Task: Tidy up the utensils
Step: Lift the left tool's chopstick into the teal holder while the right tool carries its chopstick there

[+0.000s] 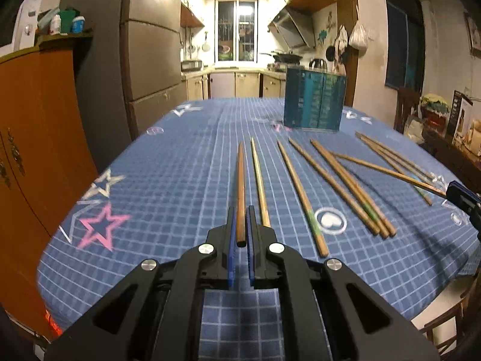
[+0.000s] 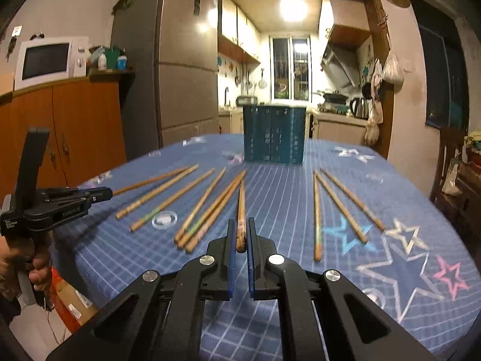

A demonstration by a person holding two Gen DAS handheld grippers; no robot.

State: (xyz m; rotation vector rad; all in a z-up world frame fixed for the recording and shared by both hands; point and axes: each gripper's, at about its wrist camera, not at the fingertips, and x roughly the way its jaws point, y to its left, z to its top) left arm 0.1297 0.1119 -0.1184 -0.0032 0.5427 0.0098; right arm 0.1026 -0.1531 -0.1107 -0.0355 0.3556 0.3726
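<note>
Several wooden chopsticks lie spread on the blue checked tablecloth (image 1: pixel 180 162). My left gripper (image 1: pixel 240 213) is shut on a dark brown chopstick (image 1: pixel 241 180) that points away along the cloth. It also shows in the right wrist view (image 2: pixel 102 194), at the left, holding that chopstick (image 2: pixel 150 181). My right gripper (image 2: pixel 240 225) is shut on another chopstick (image 2: pixel 241 210). In the left wrist view its tip (image 1: pixel 460 194) holds that chopstick (image 1: pixel 390 173). A teal utensil holder (image 1: pixel 314 102) stands at the far middle of the table, also in the right wrist view (image 2: pixel 273 134).
Three chopsticks (image 2: pixel 339 201) lie apart at the right; a larger fan (image 2: pixel 198 207) lies left of centre. An orange cabinet (image 1: pixel 36 138) stands left of the table and a chair (image 2: pixel 451 162) to the right. A kitchen opens behind.
</note>
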